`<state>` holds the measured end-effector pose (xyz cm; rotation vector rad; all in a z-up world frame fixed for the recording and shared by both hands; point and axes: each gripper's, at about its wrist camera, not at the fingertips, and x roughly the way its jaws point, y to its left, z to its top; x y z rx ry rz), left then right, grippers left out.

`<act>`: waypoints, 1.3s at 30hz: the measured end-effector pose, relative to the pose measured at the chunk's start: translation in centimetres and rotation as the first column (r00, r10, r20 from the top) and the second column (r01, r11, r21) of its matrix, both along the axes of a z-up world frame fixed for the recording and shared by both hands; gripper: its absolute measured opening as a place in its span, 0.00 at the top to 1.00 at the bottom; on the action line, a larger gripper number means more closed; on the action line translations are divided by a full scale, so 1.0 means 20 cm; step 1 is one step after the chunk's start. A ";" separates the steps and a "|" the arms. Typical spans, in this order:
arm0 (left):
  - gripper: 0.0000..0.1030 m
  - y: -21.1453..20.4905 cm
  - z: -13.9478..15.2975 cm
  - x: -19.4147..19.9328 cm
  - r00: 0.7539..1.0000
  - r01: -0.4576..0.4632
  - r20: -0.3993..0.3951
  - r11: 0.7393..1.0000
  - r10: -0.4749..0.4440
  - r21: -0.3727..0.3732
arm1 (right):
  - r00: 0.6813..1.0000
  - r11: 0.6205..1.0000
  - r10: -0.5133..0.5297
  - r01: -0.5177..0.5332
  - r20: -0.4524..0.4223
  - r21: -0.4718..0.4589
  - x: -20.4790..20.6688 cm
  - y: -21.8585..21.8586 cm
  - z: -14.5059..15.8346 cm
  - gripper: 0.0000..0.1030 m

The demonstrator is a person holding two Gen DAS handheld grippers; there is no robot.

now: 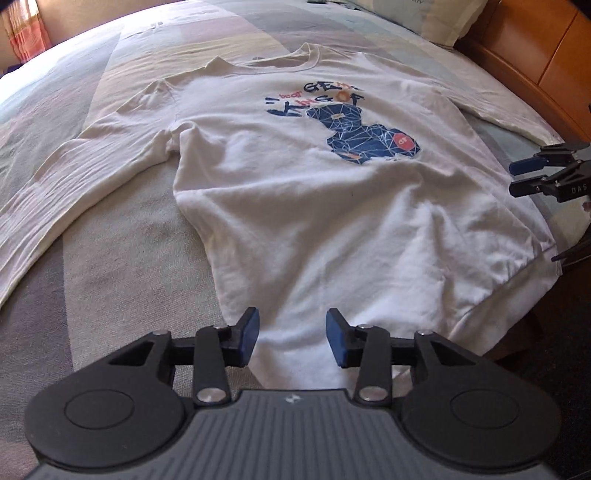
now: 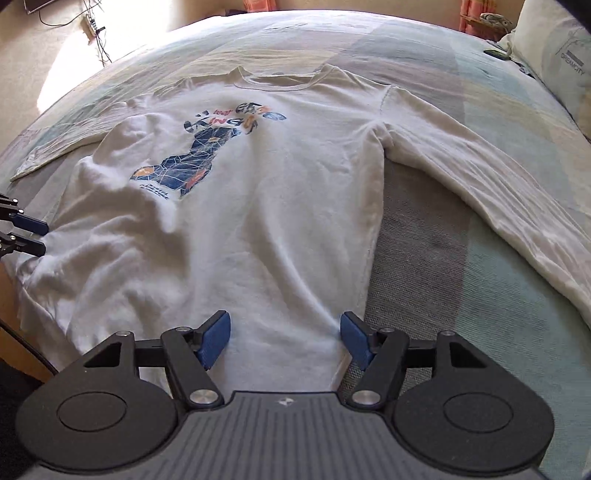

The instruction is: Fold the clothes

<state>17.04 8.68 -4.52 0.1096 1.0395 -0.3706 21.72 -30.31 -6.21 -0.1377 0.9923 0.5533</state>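
While both claws hang above its hem, one white long-sleeved shirt [image 1: 295,206] lies face up and spread flat on the bed [image 1: 110,280]: soft, creased knit with a ribbed round neck at its far end and both sleeves stretched outward.

Print [image 1: 362,136]: a dark blue faceted bear with pale line-work and orange patches, blue and orange lettering above; it sits well ahead of each claw.

Left claw [image 1: 291,341]: black linked arms, blue flat pads, jaws wide apart and holding nothing, poised over the hem near one corner of the shirt.

Right claw [image 2: 285,339]: same build, jaws wide apart and empty, poised over the hem close to the shirt's side seam. Seen from the left view it is off to the far right, beside the shirt's edge.

Bed cover [image 2: 461,258]: woven, matte, in broad pastel blocks of grey, pale green, cream and pink.

Pillow [image 2: 557,62]: white, printed, far ahead to the right of the right claw.

Wooden cabinet [image 1: 535,62]: orange-brown, beyond the bed's edge.

Cables [image 2: 96,29] hang on a sunlit cream wall.
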 end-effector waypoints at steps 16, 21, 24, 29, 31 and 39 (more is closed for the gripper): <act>0.54 0.01 -0.03 -0.24 0.990 0.124 0.053 0.987 -0.129 0.101 | 0.985 0.995 0.044 -0.028 0.168 -0.097 -0.48 0.17 -0.03 0.17; 0.48 -0.02 0.06 -0.16 0.969 0.102 0.232 0.993 -0.086 -0.060 | 0.912 0.982 0.186 -0.162 0.366 -0.097 -0.59 0.45 0.04 0.17; 0.47 -0.11 -0.03 -0.08 0.960 0.109 0.264 0.993 -0.096 -0.037 | 0.890 0.982 0.186 -0.153 0.416 -0.111 -0.51 0.67 0.00 0.20; 0.45 -0.09 -0.16 -0.13 0.977 0.080 0.200 0.997 -0.078 0.001 | 0.960 0.999 0.023 -0.033 0.280 0.032 -0.39 0.79 -0.15 0.20; 0.45 -0.06 -0.14 -0.20 0.976 0.078 0.203 0.997 -0.079 0.011 | 0.961 0.996 0.014 -0.036 0.277 0.075 -0.50 0.81 -0.16 0.11; 0.43 -0.01 -0.04 -0.34 0.961 0.077 0.263 0.997 -0.082 0.029 | 0.946 0.981 0.174 -0.191 0.275 0.036 -0.75 0.86 -0.08 0.04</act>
